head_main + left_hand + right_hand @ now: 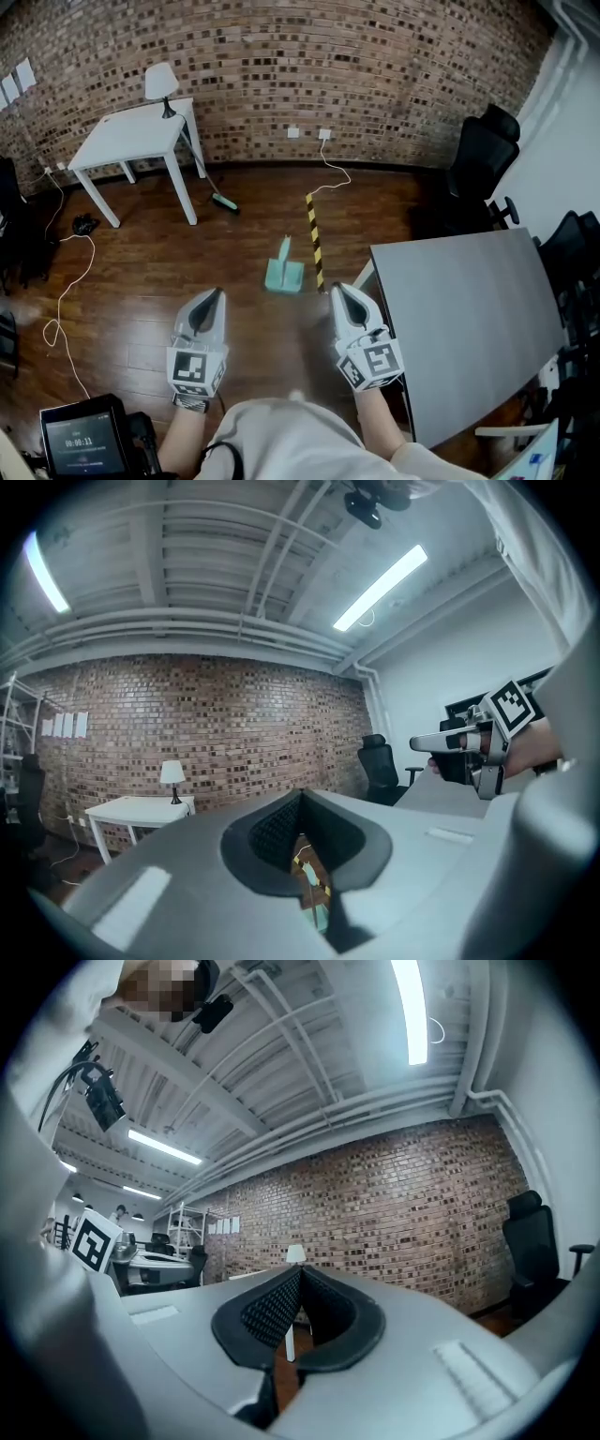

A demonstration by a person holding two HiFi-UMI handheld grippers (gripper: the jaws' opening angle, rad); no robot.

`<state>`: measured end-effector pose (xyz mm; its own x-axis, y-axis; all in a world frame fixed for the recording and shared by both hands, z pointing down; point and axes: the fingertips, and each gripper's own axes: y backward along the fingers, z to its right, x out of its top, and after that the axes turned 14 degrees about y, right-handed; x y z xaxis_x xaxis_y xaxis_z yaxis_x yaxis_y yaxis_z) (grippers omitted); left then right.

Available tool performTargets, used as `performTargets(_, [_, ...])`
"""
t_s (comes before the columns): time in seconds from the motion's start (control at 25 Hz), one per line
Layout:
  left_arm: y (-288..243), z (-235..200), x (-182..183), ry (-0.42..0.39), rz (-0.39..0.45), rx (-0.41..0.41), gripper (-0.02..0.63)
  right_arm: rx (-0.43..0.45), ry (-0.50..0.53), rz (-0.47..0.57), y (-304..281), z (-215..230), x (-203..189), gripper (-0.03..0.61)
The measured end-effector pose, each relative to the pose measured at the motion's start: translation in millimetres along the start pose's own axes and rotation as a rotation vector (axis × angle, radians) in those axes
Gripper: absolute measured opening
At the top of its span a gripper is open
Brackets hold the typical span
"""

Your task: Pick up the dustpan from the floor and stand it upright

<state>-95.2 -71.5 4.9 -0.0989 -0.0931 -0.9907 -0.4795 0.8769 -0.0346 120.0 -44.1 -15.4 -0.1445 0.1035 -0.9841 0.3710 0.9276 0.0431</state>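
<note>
At the bottom middle of the head view the person's pale-sleeved arms reach forward, 1 gripper in each hand, and both grippers sit low in the frame, held side by side and well short of the target. The left gripper (215, 293) has its jaws pressed together with nothing between them, as the left gripper view confirms, and the right gripper (338, 289) is the same: pads meeting at the tip, empty. To the right of it, filling the lower right of the frame, is a grey table (459, 319). Just above the 2 gripper tips, at the centre of the frame and between them, the teal dustpan (284, 273) appears to lie flat on the wooden floor (141, 281), its handle pointing toward the top of the picture; neither gripper touches it. Just right of it runs a yellow-and-black tape strip (315, 239). Farther up and left a teal-headed broom (223, 201) rests by a white table (131, 141) that carries a lamp (161, 84), with the brick wall (375, 66) behind. By this reading 0 steps of the task are done (the pan has not been lifted at all): the approach, opening a pair of jaws, gripping the handle, raising it and standing it upright are all left.
</note>
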Motion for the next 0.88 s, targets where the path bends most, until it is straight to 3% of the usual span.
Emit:
performTargets(0.56, [66.8,5.8,4.6,-0.002,0.003,-0.039,0.002,0.014,0.020,-0.067,54.4,-64.5,5.9,0.014])
performTargets(0.72, [101.8,11.1,7.8,0.008,0.019,-0.017,0.002,0.022,0.017,-0.046,82.0,-81.6,14.8,0.014])
performTargets(0.88, [140.6,43.3,-0.9,0.011,0.049,0.006,0.002,0.044,0.017,0.002,131.2,-89.1,22.1,0.014])
